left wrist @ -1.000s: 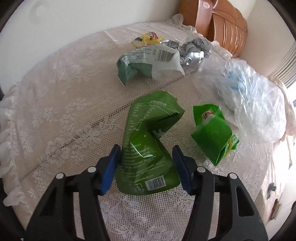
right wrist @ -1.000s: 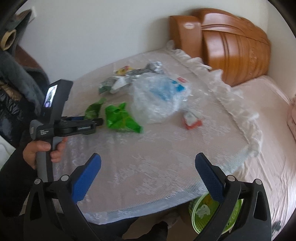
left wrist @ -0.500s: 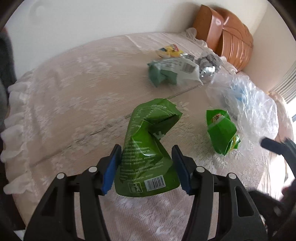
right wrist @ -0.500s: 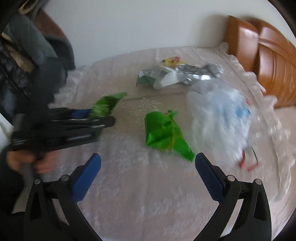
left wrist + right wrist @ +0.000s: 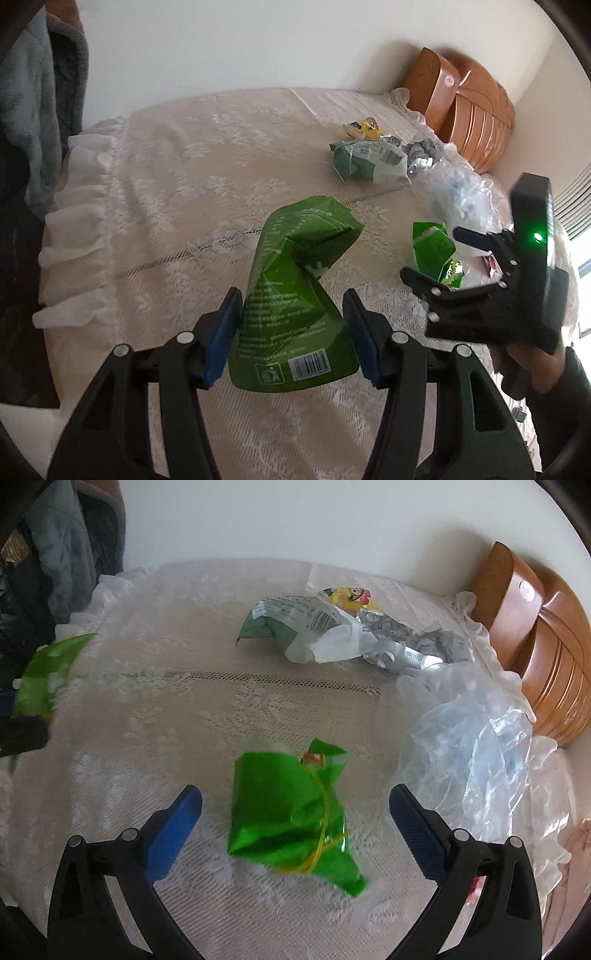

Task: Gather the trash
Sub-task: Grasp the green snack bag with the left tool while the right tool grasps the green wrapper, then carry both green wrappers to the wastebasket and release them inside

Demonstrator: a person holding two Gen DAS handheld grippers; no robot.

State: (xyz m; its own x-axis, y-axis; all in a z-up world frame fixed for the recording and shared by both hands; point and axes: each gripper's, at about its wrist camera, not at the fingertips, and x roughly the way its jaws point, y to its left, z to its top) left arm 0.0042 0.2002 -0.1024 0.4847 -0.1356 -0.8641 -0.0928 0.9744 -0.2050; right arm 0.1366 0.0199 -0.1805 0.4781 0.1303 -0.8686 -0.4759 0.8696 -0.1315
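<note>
Green barcoded pouch (image 5: 291, 306) pinched by left gripper (image 5: 291, 332); right gripper (image 5: 295, 823) wide around crumpled green wrapper (image 5: 291, 816).

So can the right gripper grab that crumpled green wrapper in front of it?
Probably yes. The right gripper is open, its blue pads to either side of the crumpled green wrapper, with nothing between them. The clear plastic bag lies off to the side.

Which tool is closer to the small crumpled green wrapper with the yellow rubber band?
Right. The right tool hovers open with the small green wrapper between its fingers; the left tool is off to the side, clamping a green pouch.
</note>
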